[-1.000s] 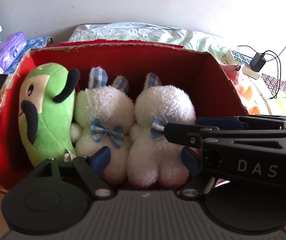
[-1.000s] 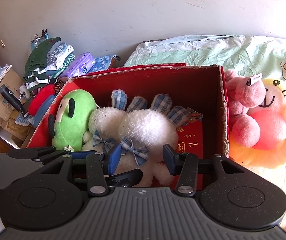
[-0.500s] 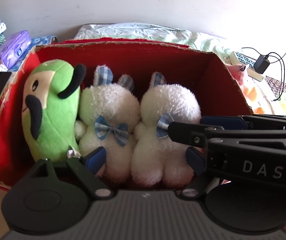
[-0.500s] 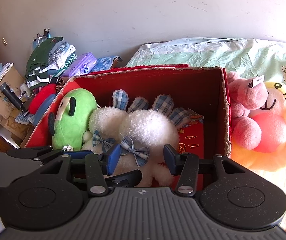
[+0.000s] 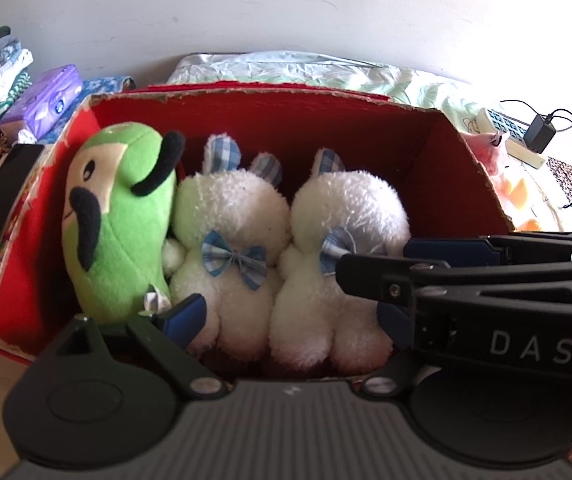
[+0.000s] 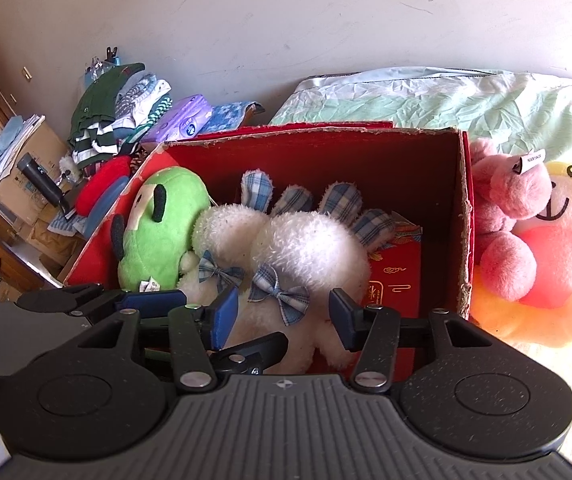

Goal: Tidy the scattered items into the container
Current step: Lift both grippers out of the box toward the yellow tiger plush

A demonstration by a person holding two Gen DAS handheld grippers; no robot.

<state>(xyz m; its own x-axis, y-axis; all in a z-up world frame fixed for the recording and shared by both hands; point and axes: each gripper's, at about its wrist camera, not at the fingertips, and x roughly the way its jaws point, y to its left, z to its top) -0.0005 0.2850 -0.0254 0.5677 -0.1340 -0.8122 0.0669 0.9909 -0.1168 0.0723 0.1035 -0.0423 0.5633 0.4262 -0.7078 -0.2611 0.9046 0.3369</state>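
A red cardboard box point(image 5: 462, 160) holds a green plush point(image 5: 117, 220) at its left wall and two white bunnies with blue plaid bows point(image 5: 233, 256) point(image 5: 346, 240) side by side. My left gripper point(image 5: 290, 318) is open at the box's near edge, its blue pads either side of the bunnies' lower bodies. My right gripper point(image 6: 283, 318) is also open, astride the right bunny point(image 6: 310, 252), and its black fingers point(image 5: 366, 276) cross in from the right in the left wrist view. A pink plush point(image 6: 506, 216) and a yellow-orange plush point(image 6: 558, 264) lie outside the box's right wall.
The box point(image 6: 464, 216) stands on a bed with a pale green cover point(image 6: 426, 96). Folded clothes point(image 6: 125, 104), a purple tissue pack point(image 6: 181, 124) and cardboard boxes point(image 6: 25, 184) crowd the left. A power strip and charger point(image 5: 526, 136) lie at the right.
The box and its toys have slid a little to the right in the left wrist view. The right wrist view has barely shifted. Both grippers have stayed open.
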